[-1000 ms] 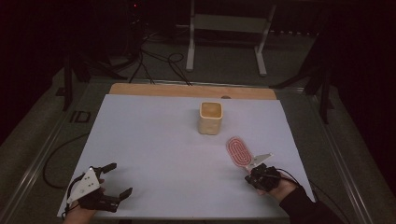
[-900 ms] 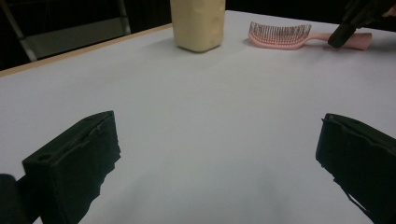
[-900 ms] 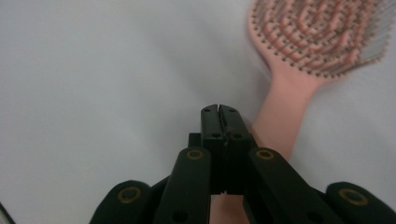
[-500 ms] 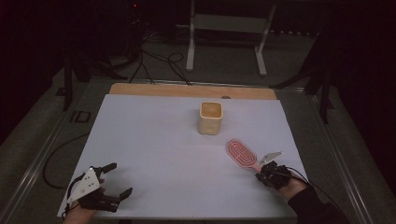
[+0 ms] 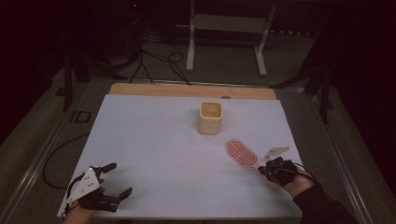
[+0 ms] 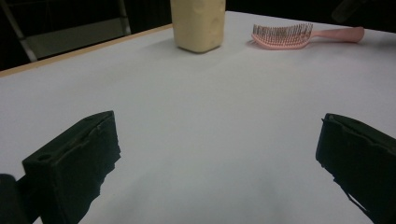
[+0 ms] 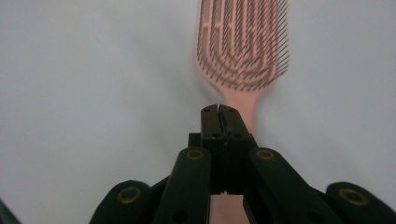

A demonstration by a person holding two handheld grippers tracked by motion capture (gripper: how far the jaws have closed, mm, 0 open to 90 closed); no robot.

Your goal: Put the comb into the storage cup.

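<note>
A pink hairbrush point(image 5: 241, 153) lies bristles up on the white tabletop point(image 5: 159, 140), right of centre, its handle running toward the person's right hand. My right gripper point(image 5: 261, 170) hovers just over that handle with its jaws shut tip to tip and nothing between them. In the right gripper view the brush point(image 7: 243, 42) lies ahead of and under the right gripper point(image 7: 219, 109). A cream square cup point(image 5: 211, 117) stands upright in the middle of the far half. My left gripper point(image 5: 119, 178) rests open at the near left corner. In its own view the left gripper point(image 6: 219, 154) faces the cup point(image 6: 198, 23) and brush point(image 6: 282, 36).
A wooden strip point(image 5: 187, 90) borders the table's far edge. Beyond it a metal stand point(image 5: 229, 28) and loose cables point(image 5: 159, 60) lie on the dark floor. A cable point(image 5: 51, 163) trails off the table's left side.
The right hand and its gripper have shifted to the right and lifted a little along the brush handle. The brush, the cup and the left gripper have stayed put.
</note>
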